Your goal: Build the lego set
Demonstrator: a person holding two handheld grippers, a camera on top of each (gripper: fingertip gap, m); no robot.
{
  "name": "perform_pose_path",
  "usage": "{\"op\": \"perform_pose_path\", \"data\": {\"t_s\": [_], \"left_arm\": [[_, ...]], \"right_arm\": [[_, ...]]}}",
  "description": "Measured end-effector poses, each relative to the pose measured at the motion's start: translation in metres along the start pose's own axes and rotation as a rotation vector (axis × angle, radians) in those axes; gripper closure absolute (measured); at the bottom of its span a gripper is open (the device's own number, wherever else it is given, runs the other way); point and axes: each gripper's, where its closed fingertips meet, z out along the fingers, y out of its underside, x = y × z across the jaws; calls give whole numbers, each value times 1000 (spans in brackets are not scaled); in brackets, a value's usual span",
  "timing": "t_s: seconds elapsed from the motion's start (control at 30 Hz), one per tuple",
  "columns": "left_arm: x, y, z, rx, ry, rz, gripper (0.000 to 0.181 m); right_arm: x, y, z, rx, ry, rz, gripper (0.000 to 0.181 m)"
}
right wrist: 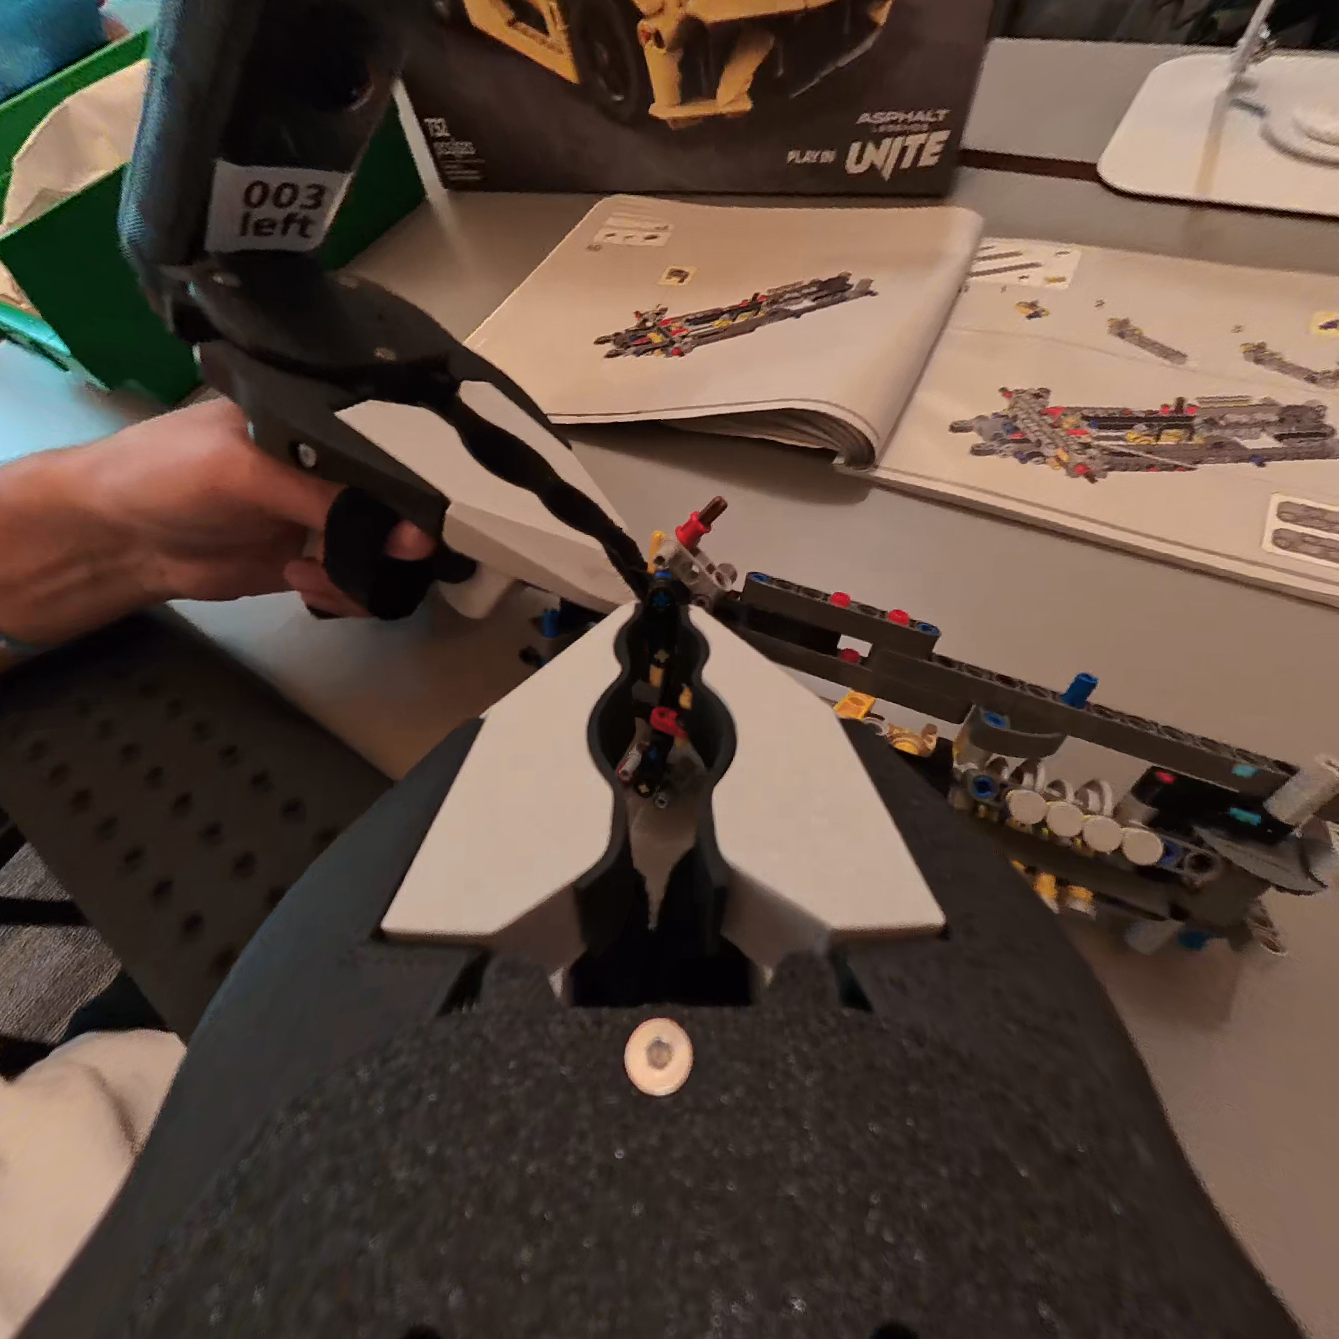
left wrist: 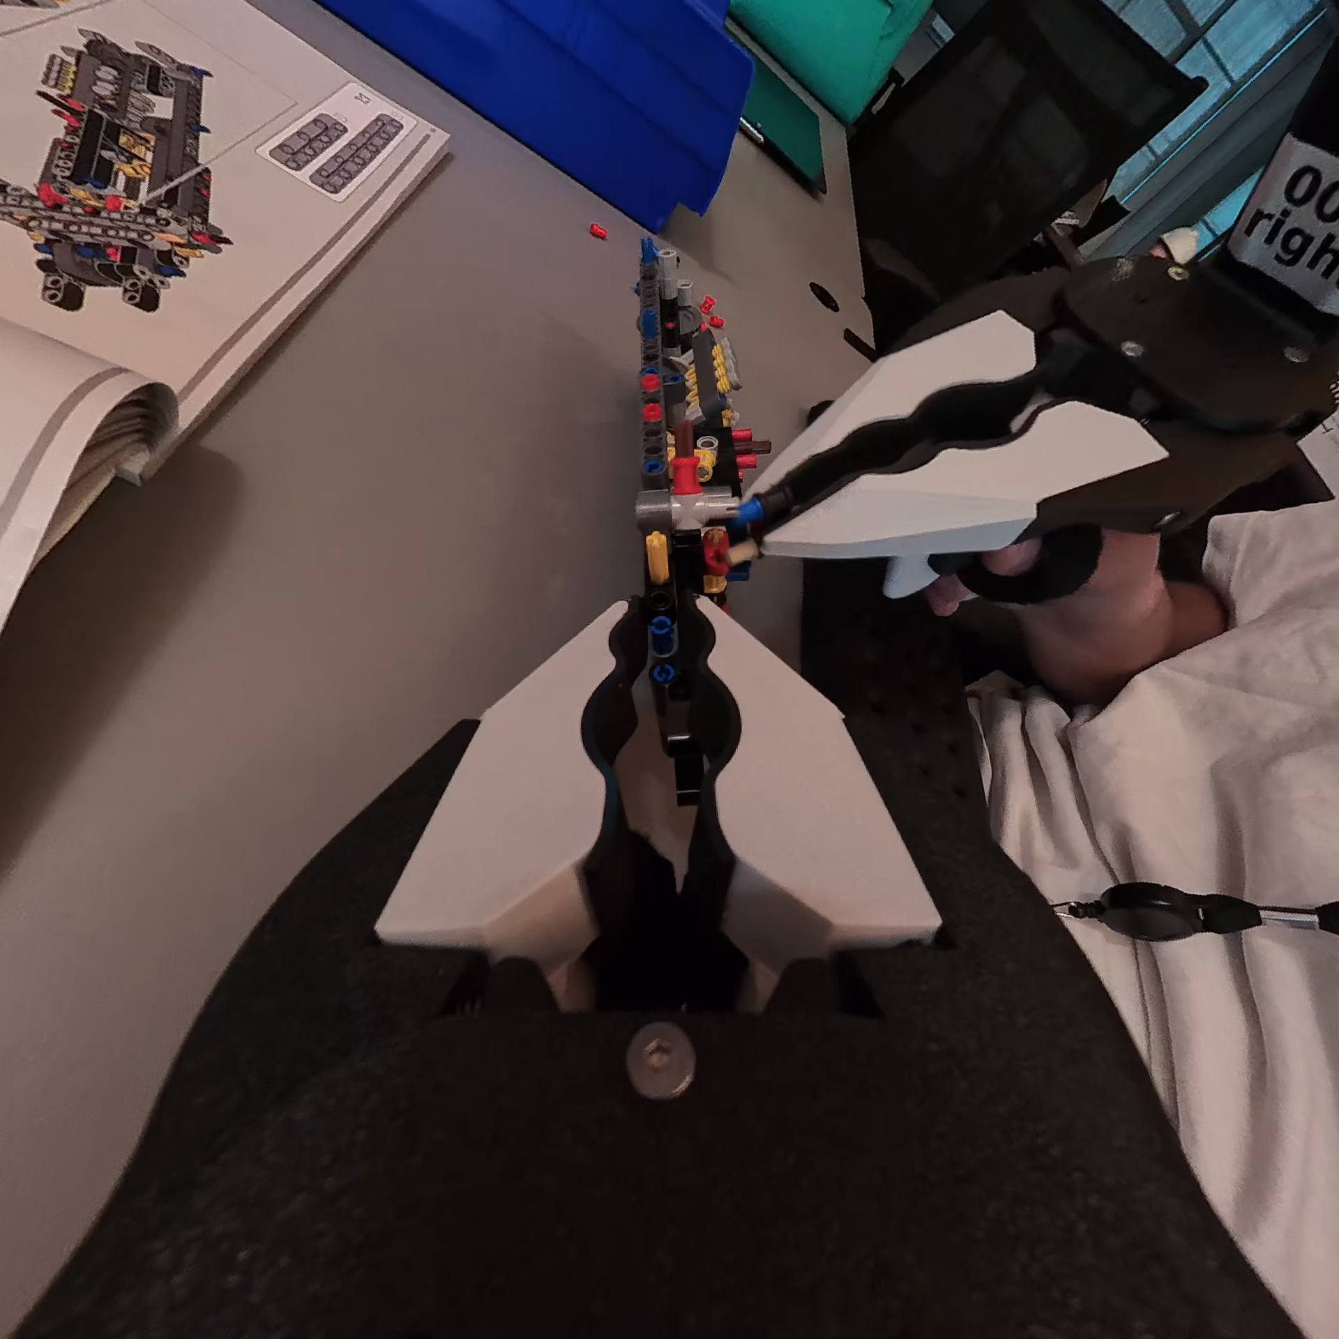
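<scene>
The long dark grey and black lego chassis (left wrist: 663, 406) stands on edge on the table, with red, blue and yellow pins along it. It also shows in the right wrist view (right wrist: 1014, 706), running off to the right. My left gripper (left wrist: 665, 610) is shut on the chassis's near black beam end. My right gripper (left wrist: 756, 520) comes in from the right, shut on a small blue pin (left wrist: 745, 507) pressed against the grey connector (left wrist: 685, 507) at that end. In the right wrist view the right gripper (right wrist: 661, 607) meets the left gripper (right wrist: 637, 580) tip to tip at the chassis end.
An open instruction booklet (left wrist: 181, 181) lies far left, also in the right wrist view (right wrist: 797, 326). A blue bin (left wrist: 580, 94), a loose red pin (left wrist: 597, 230), the set's box (right wrist: 688, 94), a green bin (right wrist: 72, 275), a white stand base (right wrist: 1195, 138) and a perforated black chair seat (right wrist: 145, 761) surround the work.
</scene>
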Motion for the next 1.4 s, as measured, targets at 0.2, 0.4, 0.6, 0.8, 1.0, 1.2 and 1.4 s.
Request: {"op": "perform_pose_path", "data": {"t_s": [0.2,0.4,0.6,0.8,1.0,1.2,1.4], "left_arm": [[0,-3,2,18,-47,19,175],[3,-7,4,43,-86,-18,175],[4,-9,6,62,-118,-28,175],[7,-8,7,60,-139,9,175],[6,-6,10,42,-164,70,175],[5,-8,10,36,-215,182,175],[5,-12,8,31,-282,297,175]], "right_arm": [[17,-1,0,8,92,36,175],[14,-4,-6,44,61,76,175],[1,-7,-9,59,46,79,175],[15,-1,-7,61,82,120,175],[16,-3,-6,101,110,81,175],[18,-4,-6,126,142,21,174],[17,-5,-7,167,156,-19,174]]}}
